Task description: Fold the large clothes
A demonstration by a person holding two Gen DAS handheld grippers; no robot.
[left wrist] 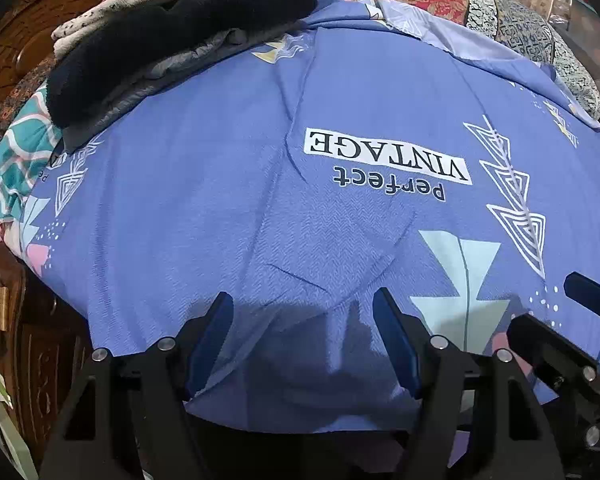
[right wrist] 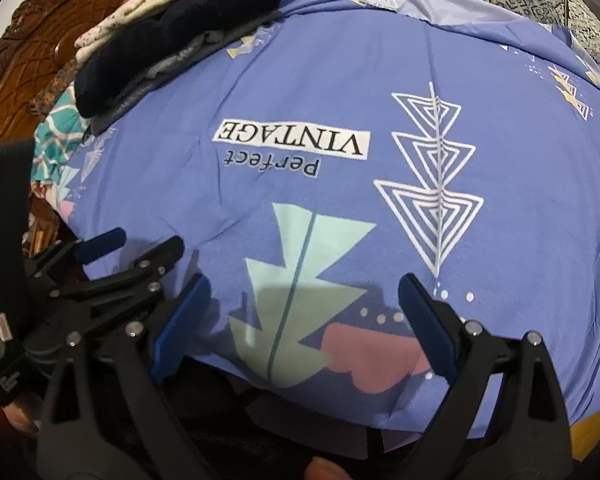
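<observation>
A: Where's the big cloth lying?

B: The blue sheet (left wrist: pixel 228 184) is spread flat over the bed, nearly covering it. It's a thin woven fabric with a fine herringbone texture, soft creases running across it, and its near edge droops over the side of the bed.

A: What's printed on it?

B: A white rectangular label (left wrist: pixel 384 154) reading "VINTAGE" with "Perfect" below it, upside down from here. To the right of the label is a column of nested white-outline triangles (right wrist: pixel 432 184). Nearer than the label is a pale mint arrow shape (right wrist: pixel 300 280), and a pink patch touches it at the sheet's near edge.

A: Anything else on the bed?

B: Beyond the label, to the left, a small pile: a fuzzy black garment (left wrist: pixel 172 36) on a grey quilted piece, with a cream spotted cloth behind. A carved wooden headboard (right wrist: pixel 40 48) stands left of that pile.

A: And the tools?

B: The left gripper (left wrist: pixel 302 340) is released, its blue pads spread apart above the sheet's near edge, pinching nothing. The right gripper (right wrist: pixel 302 324) is likewise spread wide over the mint shape, holding nothing.
</observation>
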